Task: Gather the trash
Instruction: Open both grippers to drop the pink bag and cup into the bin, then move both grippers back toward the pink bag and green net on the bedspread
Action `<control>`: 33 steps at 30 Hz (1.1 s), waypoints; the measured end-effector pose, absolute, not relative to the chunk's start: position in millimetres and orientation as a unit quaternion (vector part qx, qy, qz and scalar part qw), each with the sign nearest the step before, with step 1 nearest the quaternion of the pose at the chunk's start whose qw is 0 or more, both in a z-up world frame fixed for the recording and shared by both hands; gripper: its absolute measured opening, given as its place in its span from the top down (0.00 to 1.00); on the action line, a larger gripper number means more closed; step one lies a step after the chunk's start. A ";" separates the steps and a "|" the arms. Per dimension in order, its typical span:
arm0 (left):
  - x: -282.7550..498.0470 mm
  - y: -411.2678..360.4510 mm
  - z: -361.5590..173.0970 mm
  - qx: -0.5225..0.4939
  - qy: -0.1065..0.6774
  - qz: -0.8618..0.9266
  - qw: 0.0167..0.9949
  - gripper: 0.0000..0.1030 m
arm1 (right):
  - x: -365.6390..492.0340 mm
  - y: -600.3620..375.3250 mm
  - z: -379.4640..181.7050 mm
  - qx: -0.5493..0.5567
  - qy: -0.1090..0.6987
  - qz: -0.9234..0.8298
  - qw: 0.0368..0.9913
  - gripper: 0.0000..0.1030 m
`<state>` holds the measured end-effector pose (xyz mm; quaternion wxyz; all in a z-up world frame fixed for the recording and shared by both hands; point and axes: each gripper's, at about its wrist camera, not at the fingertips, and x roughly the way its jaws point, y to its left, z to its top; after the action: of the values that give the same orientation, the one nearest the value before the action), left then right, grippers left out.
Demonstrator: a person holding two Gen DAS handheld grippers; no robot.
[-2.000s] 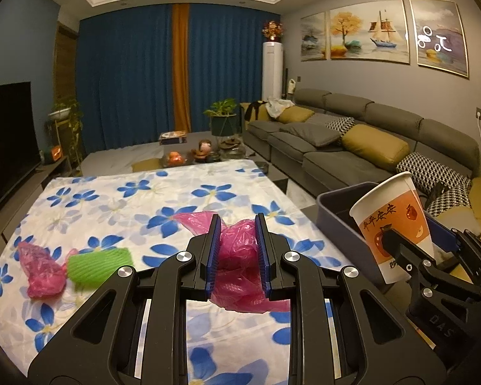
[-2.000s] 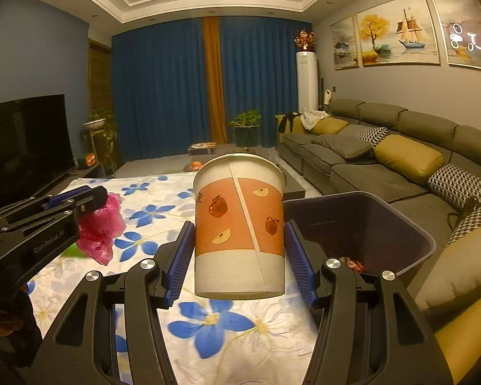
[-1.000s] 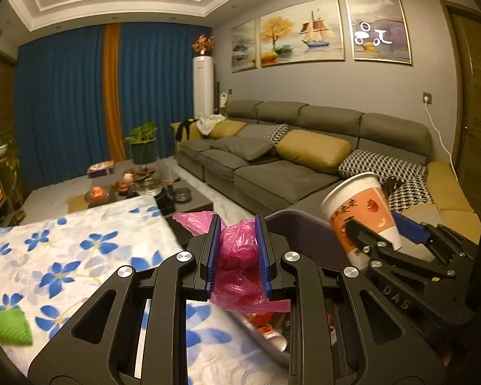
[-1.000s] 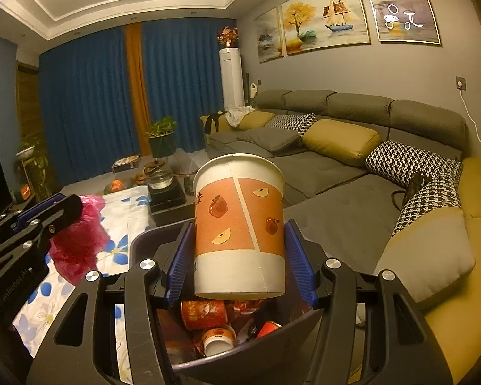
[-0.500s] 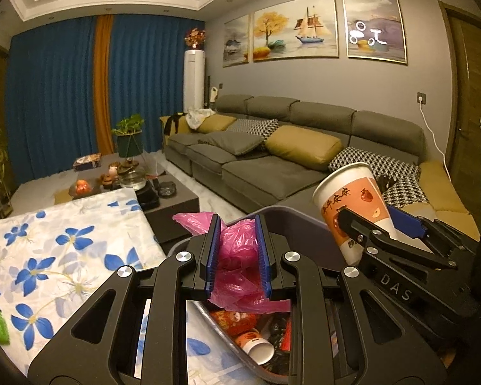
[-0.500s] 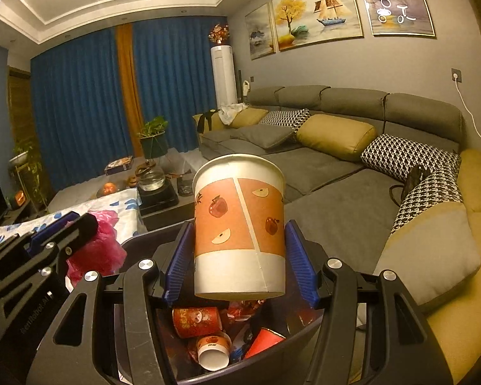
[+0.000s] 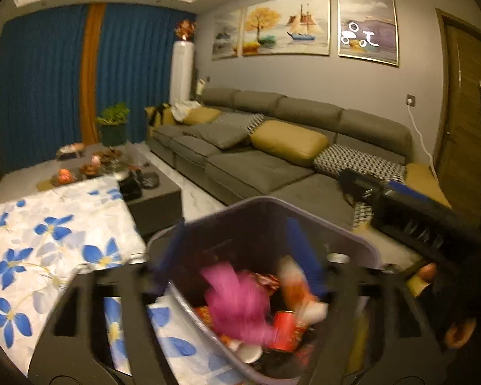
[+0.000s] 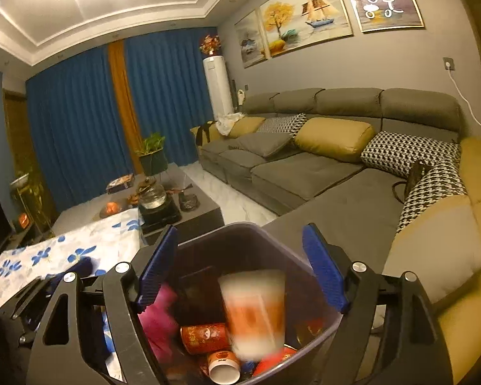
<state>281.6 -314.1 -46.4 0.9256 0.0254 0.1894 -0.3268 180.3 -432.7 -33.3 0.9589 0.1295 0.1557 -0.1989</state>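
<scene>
Both grippers hang over the dark bin (image 8: 256,234) with jaws spread and nothing between them — left gripper (image 7: 237,256) blurred in its own view, right gripper (image 8: 240,266) sharp, blue pads wide apart

Paper cup (image 8: 255,312) is motion-smeared, upright-ish, inside the bin mouth above the other rubbish; looks mid-drop, can't tell if it has landed. Pink plastic bag (image 7: 240,304) also smeared, inside the bin on the table side. In the right view the bag (image 8: 158,320) sits low against the left wall. Red can (image 8: 205,338) and a small white cup (image 8: 224,367) lie at the bottom

Risks from here, as judgement:
- bin looks fairly full, so the paper cup could bounce off the can and tip toward the rim; light cup, hard landing
- the bag is light and floppy — a corner could drape over the rim by the table (image 7: 64,240) and slide out if brushed
- the two grippers are close together over one opening; pulling back carelessly could knock them into each other or clip the bin wall and shift the bin, which stands just beside the table edge
- sofa (image 8: 320,173) is near on the far side, so anything that bounces out that way lands on cushions and needs a re-pick
</scene>
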 end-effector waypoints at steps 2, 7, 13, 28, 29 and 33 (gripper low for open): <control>284.4 -306.1 -47.2 0.016 0.197 -0.314 0.929 0.24 | 174.2 -433.3 -30.4 0.131 0.153 -0.203 0.958 0.24; 283.5 -275.9 -46.2 -0.004 0.208 -0.268 0.941 0.15 | 156.1 -413.3 -24.6 0.107 0.146 -0.209 0.961 0.19; 263.6 -220.0 -38.5 0.001 0.197 -0.195 0.961 0.11 | 144.5 -369.5 -28.6 0.079 0.151 -0.183 0.968 0.14; 218.5 -7.2 -42.2 0.017 0.199 0.034 0.979 0.10 | 178.7 -196.6 -44.9 0.034 0.208 -0.020 0.977 0.13; 216.3 12.5 -43.9 0.015 0.201 0.057 0.978 0.10 | 182.5 -180.8 -46.8 0.030 0.213 -0.007 0.977 0.13; 209.3 74.0 -43.0 -0.022 0.201 0.105 0.974 0.10 | 198.4 -125.4 -52.7 0.004 0.226 0.033 0.974 0.13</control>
<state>209.3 74.0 -43.0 0.9737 -0.0217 0.2011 0.1047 198.4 -125.4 -52.7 0.9737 0.0043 0.2257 0.0325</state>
